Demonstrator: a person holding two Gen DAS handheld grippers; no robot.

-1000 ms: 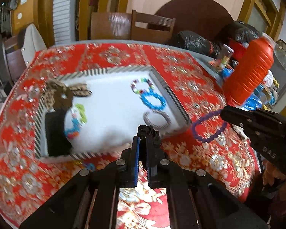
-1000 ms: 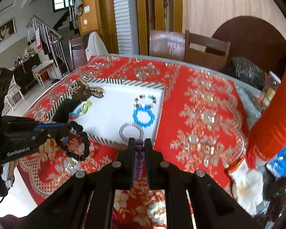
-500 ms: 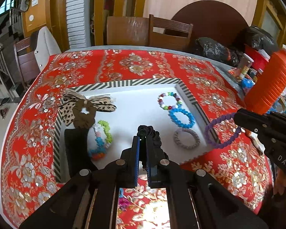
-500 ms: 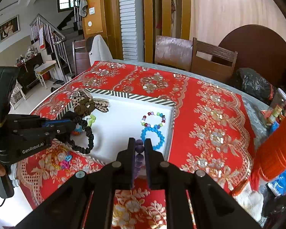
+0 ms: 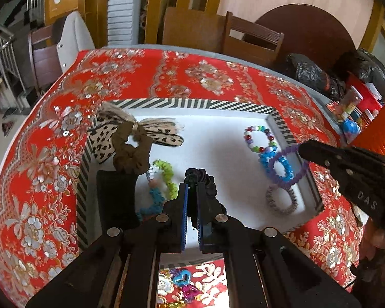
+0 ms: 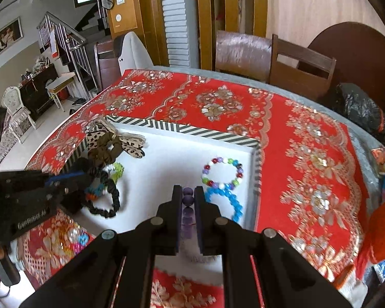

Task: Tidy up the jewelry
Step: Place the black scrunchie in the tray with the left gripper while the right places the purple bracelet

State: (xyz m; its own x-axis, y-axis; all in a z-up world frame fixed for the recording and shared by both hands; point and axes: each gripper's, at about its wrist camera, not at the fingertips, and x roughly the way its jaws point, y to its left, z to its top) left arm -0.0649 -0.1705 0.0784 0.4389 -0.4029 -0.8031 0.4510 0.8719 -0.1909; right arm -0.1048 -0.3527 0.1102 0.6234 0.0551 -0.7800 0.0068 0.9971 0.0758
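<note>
A white tray with a striped rim (image 5: 192,102) (image 6: 182,127) lies on the red cloth. My left gripper (image 5: 191,187) is shut on a black scrunchie (image 5: 208,179) and holds it over the tray's near middle; it hangs as a loop in the right wrist view (image 6: 107,195). My right gripper (image 6: 188,192) is shut on a purple bead bracelet (image 6: 188,197), whose loop (image 5: 287,166) hangs over the tray's right side above a blue bracelet (image 5: 277,164) and a grey hair tie (image 5: 282,200). A multicolour bead bracelet (image 5: 259,138) lies behind them.
In the tray's left part lie a leopard-print bow scrunchie (image 5: 131,141), a green and blue bracelet (image 5: 161,179) and a black block (image 5: 115,197). Small coloured trinkets (image 5: 182,282) lie on the cloth by the near rim. An orange bottle (image 5: 379,128) and clutter stand at right.
Both grippers have moved forward over the tray with their loads. The purple bracelet has gone from above the cloth to above the tray's right side; the scrunchie is now over the tray's middle.
</note>
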